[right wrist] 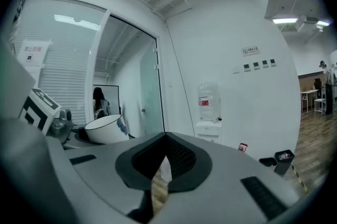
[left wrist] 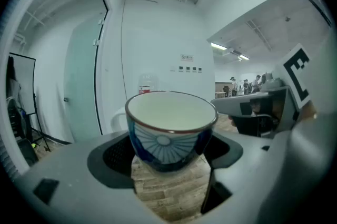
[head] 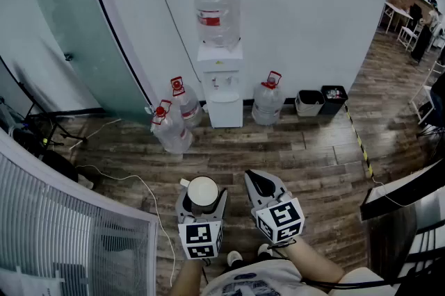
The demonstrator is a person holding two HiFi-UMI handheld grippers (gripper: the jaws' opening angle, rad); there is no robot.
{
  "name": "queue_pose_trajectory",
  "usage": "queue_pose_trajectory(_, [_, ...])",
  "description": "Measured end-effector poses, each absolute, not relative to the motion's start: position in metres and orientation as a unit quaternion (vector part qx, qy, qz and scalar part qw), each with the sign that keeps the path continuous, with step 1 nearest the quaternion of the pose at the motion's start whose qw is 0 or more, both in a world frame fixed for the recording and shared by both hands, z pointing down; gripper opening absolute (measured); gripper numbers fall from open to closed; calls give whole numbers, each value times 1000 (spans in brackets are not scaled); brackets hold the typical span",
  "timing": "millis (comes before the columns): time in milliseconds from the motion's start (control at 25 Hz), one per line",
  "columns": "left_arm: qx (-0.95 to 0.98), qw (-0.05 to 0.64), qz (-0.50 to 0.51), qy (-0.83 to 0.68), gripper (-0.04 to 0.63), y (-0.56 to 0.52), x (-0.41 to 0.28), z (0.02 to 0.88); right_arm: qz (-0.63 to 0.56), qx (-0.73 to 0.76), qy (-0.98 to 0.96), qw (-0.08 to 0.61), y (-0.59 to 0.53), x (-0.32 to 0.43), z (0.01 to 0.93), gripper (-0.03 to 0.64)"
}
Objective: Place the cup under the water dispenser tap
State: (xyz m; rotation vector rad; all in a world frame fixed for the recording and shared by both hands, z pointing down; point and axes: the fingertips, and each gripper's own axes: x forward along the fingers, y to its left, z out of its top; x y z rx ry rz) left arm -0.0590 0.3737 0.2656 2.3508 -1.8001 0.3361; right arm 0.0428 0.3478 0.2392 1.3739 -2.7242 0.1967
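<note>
Blue-patterned cup (left wrist: 169, 133) sits clamped in the left hand-held gripper's (head: 203, 197) wide-spread jaws, well apart from the water dispenser (head: 221, 79) by the wall. Right hand-held gripper (head: 263, 185) closed, empty. Best carried level, approaching straight.

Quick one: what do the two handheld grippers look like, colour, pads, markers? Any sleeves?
Both the left gripper and right gripper have smooth grey bodies and jaws lined with black textured pads. Each carries a white cube with black square markers at its rear. No cables show. The person wears a light printed T-shirt; forearms uncovered.
</note>
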Motion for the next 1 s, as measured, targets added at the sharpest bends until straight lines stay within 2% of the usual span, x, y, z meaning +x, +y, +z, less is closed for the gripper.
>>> queue_pose_trajectory(1000, [779, 74, 115, -612, 423, 402, 31, 260, 50, 454, -889, -6, 378, 157, 222, 20])
